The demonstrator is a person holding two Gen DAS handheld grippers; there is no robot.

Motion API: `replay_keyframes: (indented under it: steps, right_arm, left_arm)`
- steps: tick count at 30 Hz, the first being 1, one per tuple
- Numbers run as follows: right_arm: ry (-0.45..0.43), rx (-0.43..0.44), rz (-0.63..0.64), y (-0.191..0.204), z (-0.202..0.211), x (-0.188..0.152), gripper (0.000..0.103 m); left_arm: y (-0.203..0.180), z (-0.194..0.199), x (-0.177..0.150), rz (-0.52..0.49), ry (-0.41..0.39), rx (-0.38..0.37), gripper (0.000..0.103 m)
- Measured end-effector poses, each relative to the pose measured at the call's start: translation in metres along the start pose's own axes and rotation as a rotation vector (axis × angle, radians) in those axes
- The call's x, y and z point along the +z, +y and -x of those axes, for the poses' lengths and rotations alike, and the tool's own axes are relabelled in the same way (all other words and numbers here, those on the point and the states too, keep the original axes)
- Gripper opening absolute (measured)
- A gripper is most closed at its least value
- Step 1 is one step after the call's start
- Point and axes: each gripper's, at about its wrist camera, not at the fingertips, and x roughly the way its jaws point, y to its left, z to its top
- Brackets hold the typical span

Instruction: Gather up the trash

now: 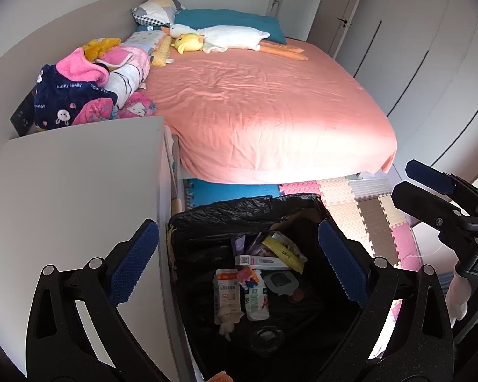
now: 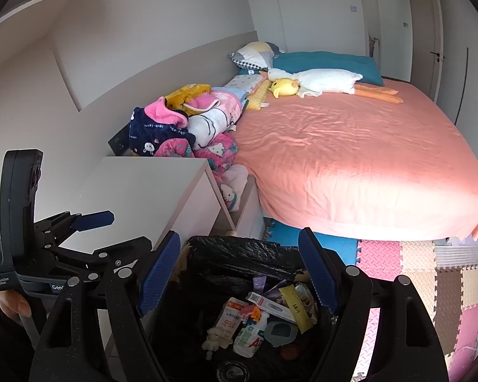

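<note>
A: Start at the left. What do you see?

B: A white counter (image 1: 76, 184) beside the bed, its top bare. Behind it, a heap of pink and navy blankets (image 1: 92, 86) is piled against the wall.

A: And the left gripper (image 1: 239, 264)?

B: Spread wide, nothing between its blue pads (image 1: 133, 261). It hangs above the trash bin (image 1: 239, 213), one finger over the counter's edge, the other over the bin's right side.

A: What's in the bin?

B: It has a black bag as a liner, and the trash (image 1: 255, 283) lies at the bottom: a white-and-orange pouch, a green-and-white packet, a yellow wrapper, a white box with a QR code, a small pink-and-orange piece, and a dark round lid. They overlap each other.

A: The right gripper (image 2: 239, 273)?

B: Also wide and empty, looking down into the same bin (image 2: 239, 251) over the same trash (image 2: 258, 318). The left wrist view shows it at the far right (image 1: 430, 181), just beside the bin.

A: Further right?

B: The bed (image 1: 264, 108) with a salmon sheet, a white goose plush (image 1: 226, 38) and a yellow duck plush (image 1: 188, 42) near the teal pillow (image 1: 229, 20). On the floor, foam puzzle mats (image 1: 376, 210) in pink, cream, brown and blue run under the bed's foot, touching the bin's far side.
</note>
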Motion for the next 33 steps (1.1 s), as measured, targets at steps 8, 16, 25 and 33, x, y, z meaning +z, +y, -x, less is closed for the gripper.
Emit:
replay_keyframes:
  steps: [8, 16, 25, 33]
  right_arm:
    - [0.009, 0.0, 0.003, 0.0022, -0.0022, -0.0013, 0.077]
    - [0.008, -0.001, 0.007, 0.0042, -0.0034, -0.0014, 0.077]
    - [0.012, 0.0, 0.011, 0.0046, -0.0062, -0.003, 0.077]
    - [0.016, 0.0, 0.011, 0.0045, -0.0076, -0.0044, 0.077]
  left_arm:
    - [0.0007, -0.0018, 0.0006, 0.001, 0.004, -0.001, 0.097]
    - [-0.0002, -0.0026, 0.0012, -0.002, 0.007, 0.004, 0.097]
    - [0.0, -0.0019, 0.0014, -0.006, -0.001, 0.007, 0.097]
    - [-0.0002, -0.0006, 0.0002, -0.018, -0.001, 0.003, 0.097]
